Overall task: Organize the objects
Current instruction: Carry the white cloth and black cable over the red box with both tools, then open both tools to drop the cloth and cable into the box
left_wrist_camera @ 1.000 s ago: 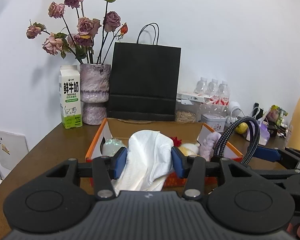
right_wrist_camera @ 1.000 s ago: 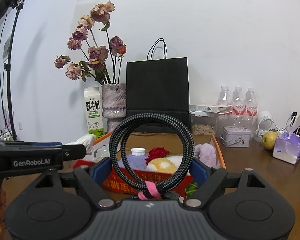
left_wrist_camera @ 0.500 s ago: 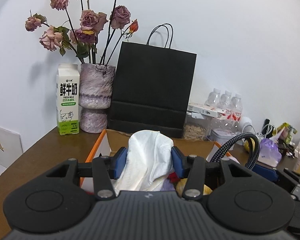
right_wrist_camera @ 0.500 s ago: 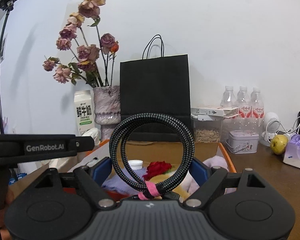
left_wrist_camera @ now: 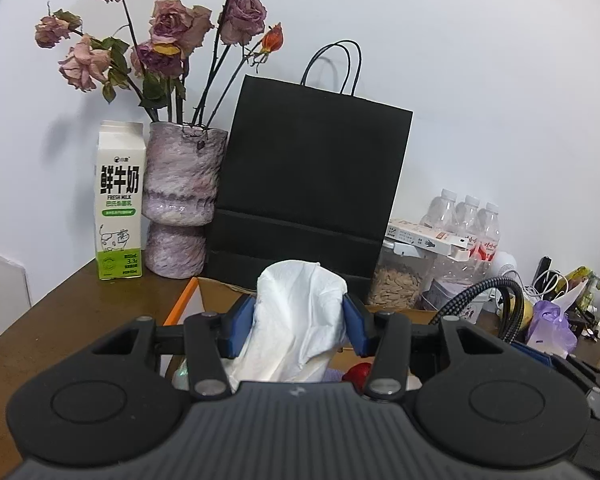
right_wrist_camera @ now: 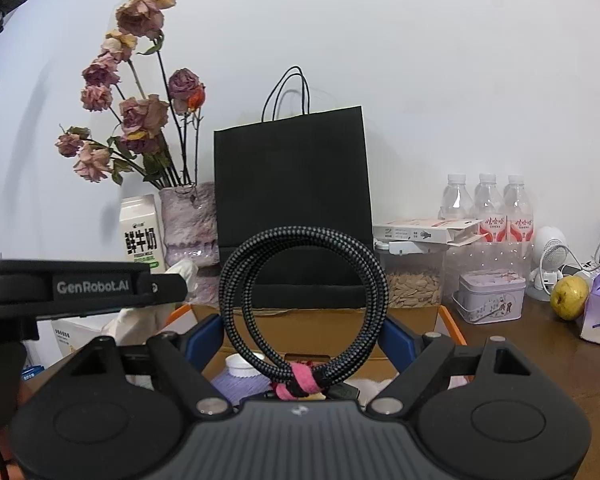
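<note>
While the soft, light tissue is pinched in the left fingers, the springy cable coil is held across its width by the right fingers.

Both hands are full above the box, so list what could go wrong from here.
1. The left hand-held gripper pinches only a soft white tissue wad; it may slip or unfurl as it drops.
2. The right hand-held gripper holds the coiled cable by its sides; the loop, bound only by a pink tie, could twist out.
3. The cardboard box already looks crowded, so either item might land on its rim.
</note>
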Demonstrator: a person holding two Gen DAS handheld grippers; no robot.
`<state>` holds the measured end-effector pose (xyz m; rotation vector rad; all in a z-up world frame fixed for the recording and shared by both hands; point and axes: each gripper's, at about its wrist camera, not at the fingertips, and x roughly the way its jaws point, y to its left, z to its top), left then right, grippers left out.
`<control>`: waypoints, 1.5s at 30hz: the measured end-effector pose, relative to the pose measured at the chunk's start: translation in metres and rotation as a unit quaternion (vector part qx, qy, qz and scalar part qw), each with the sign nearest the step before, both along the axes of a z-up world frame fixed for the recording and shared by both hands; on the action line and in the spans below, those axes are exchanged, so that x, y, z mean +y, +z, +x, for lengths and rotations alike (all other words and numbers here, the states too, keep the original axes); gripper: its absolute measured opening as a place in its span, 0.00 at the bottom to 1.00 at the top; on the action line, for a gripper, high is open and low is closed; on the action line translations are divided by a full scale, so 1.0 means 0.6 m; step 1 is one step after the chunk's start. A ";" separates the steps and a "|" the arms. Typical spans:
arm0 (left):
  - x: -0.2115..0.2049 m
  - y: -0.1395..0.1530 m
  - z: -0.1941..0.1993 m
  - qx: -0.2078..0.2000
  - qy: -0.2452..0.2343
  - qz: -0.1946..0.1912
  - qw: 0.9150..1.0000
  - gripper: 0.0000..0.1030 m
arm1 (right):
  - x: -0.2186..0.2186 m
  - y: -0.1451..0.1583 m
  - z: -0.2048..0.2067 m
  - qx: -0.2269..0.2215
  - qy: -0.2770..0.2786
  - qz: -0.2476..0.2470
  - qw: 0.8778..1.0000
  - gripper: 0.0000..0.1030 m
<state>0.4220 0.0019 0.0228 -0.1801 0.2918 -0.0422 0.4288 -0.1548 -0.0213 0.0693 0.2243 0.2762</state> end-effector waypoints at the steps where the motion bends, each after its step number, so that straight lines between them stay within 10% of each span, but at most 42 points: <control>1: 0.001 -0.001 0.005 0.001 0.000 0.000 1.000 0.47 | 0.000 0.000 0.005 0.001 0.000 0.001 1.000 0.81; 21: 0.011 -0.008 0.050 0.007 -0.001 0.016 1.000 0.48 | 0.008 -0.011 0.056 0.018 0.000 -0.017 1.000 0.81; 29: 0.008 -0.009 0.051 0.001 0.012 0.032 0.999 1.00 | 0.010 -0.019 0.058 0.022 -0.012 -0.027 0.999 1.00; 45: 0.008 -0.009 0.044 -0.006 0.024 0.038 0.999 1.00 | 0.003 -0.019 0.058 0.026 -0.015 -0.018 0.999 1.00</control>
